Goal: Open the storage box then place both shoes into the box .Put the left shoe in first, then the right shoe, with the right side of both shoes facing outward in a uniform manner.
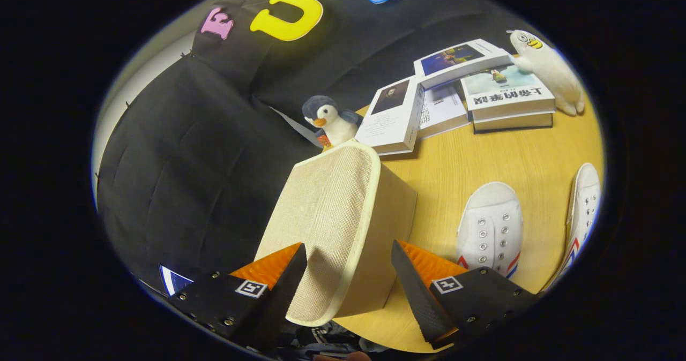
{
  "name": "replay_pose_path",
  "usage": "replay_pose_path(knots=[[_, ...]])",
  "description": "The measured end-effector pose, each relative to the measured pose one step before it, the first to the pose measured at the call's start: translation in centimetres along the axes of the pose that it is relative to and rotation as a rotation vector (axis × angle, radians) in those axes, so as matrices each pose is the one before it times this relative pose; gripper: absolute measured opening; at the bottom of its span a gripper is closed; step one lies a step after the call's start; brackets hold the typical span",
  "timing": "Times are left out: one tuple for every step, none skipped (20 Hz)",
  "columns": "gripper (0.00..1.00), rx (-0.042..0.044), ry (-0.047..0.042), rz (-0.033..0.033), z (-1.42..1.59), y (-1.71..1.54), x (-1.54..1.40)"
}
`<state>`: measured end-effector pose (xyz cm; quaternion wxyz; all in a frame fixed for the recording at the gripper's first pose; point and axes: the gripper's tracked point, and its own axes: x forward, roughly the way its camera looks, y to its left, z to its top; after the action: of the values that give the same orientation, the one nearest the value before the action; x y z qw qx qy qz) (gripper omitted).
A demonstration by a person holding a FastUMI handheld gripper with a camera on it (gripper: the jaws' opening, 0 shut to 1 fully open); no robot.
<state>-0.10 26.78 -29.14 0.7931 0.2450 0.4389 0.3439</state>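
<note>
While the gripper (348, 267) stands with its two fingers spread wide, the beige fabric lid (321, 216) of the storage box (375, 254) rises between them, tilted up and nearer the left finger; whether that finger touches the cloth is hard to tell, and the right finger is clearly apart from it. Nothing is pinched. Behind the raised lid, the box shows one plain side wall, and its inside is hidden by the flap. Resting on the wooden table (471, 157), the box has two white shoes to its right: the nearer shoe (490, 227) shows its toe and eyelets with its heel covered by the right finger, and the farther shoe (581, 211) is cut off along its outer side. Beyond the lid, a plush penguin (329, 120) peeks over the top edge, its lower body hidden. Further back lie several books (466, 93) in an overlapping pile, with a white plush toy (546, 69) touching them.
</note>
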Motion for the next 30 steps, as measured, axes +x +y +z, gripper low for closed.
replay_pose_path(knots=[[0.96,0.01862,0.01673,0.03036,-0.189,0.545,0.652],[0.96,0.03091,0.02336,0.03371,-0.413,0.377,0.522],[0.96,0.03946,0.02313,0.02405,-0.523,0.239,0.37],[0.96,0.03643,0.01455,0.0155,-0.122,0.068,0.312],[0.96,0.02898,0.00581,0.00957,-0.061,0.124,0.173],[0.96,0.02309,0.0095,-0.00191,-0.071,-0.054,0.09],[0.95,0.0215,0.00625,0.0218,-0.001,0.506,-0.227],[0.83,0.0199,0.0026,0.03141,0.133,0.757,0.026],[0.76,0.00333,-0.00297,-0.00139,0.095,0.222,-0.232],[0.56,-0.00227,-0.01043,-0.00249,0.561,0.072,-0.322],[0.48,0.01004,-0.00929,0.00239,0.2,0.11,-0.209],[0.31,0.02484,-0.00462,0.00559,0.32,0.266,-0.207],[0.22,0.02381,-0.00347,0.01414,0.078,0.604,-0.054],[0.15,0.01426,-0.00059,0.02418,0.193,0.894,-0.234],[0.15,0.001,-0.00288,0.0169,0.13,0.93,-0.301],[0.15,-0.00928,-0.00066,0.01465,0.162,1.0,-0.124],[0.15,-0.01528,-0.00136,0.01419,0.107,1.211,-0.241],[0.15,-0.02097,-0.00191,0.01524,0.207,1.274,0.059],[0.15,-0.02382,-0.00449,0.01428,0.232,1.364,0.081],[0.15,-0.02428,-0.00369,0.01754,0.43,1.455,0.186],[0.15,-0.02699,-0.00269,0.01885,0.297,1.632,0.37],[0.15,-0.0283,-0.00166,0.01974,0.36,1.556,0.555],[0.15,-0.02694,0.00417,0.01685,0.245,1.315,0.541],[0.15,-0.02211,0.00853,0.01477,0.219,1.328,0.8],[0.15,-0.01818,0.01204,0.01726,-0.005,1.317,0.956],[0.15,-0.017,0.01311,0.01384,0.092,1.059,1.152],[0.15,-0.01509,0.0118,0.01294,0.077,0.974,1.193],[0.15,-0.01444,0.0095,0.01487,0.17,0.912,1.303],[0.15,-0.01722,0.00791,0.01453,-0.009,1.013,1.198],[0.15,-0.01836,0.01196,0.01018,0.007,0.646,1.407]])
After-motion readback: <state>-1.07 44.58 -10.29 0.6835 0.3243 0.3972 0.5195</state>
